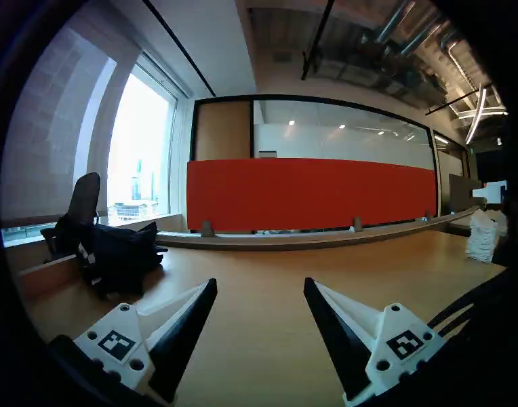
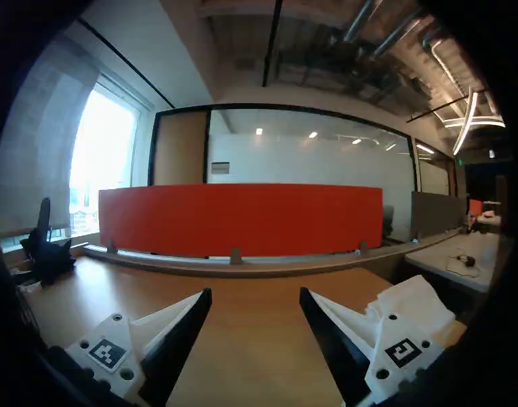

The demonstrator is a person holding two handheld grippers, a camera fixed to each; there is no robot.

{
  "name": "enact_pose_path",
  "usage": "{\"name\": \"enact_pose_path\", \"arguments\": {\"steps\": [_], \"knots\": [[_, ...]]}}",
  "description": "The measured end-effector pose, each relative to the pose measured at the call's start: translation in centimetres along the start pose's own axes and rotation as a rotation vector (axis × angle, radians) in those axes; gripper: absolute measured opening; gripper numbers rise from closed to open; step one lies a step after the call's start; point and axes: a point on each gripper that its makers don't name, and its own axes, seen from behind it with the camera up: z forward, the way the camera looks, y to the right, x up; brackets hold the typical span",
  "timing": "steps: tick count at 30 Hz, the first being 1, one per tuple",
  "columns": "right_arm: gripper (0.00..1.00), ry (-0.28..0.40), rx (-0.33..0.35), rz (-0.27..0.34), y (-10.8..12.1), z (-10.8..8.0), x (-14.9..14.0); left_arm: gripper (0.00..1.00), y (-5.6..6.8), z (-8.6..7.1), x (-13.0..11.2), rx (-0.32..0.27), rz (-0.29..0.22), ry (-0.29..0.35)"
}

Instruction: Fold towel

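Observation:
My left gripper (image 1: 259,281) is open over a bare wooden table (image 1: 272,305), with nothing between its black fingers. A white towel (image 1: 483,234), bunched into a pile, sits at the table's far right in the left gripper view, well away from the fingers. In the right gripper view, my right gripper (image 2: 254,292) is also open and holds nothing. The white towel (image 2: 415,302) lies just behind its right finger, near the right edge of the table (image 2: 252,319). I cannot tell whether that finger touches the towel.
A red divider panel (image 1: 310,193) runs along the table's far edge. A black bag (image 1: 120,258) and an office chair (image 1: 79,203) stand at the left by the window. A lighter table (image 2: 455,261) with a small dark item stands to the right.

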Motion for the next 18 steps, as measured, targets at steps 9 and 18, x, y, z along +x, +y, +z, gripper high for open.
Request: {"name": "enact_pose_path", "arguments": {"steps": [9,18], "knots": [[1.00,0.011,-0.014,0.000,1.8,-0.2,-2.7,0.95,0.0,0.0,0.0,0.000,0.000,0.000],[1.00,0.015,-0.006,0.013,3.1,-0.4,-4.8,0.95,0.0,0.0,0.0,0.000,0.000,0.000]]}}
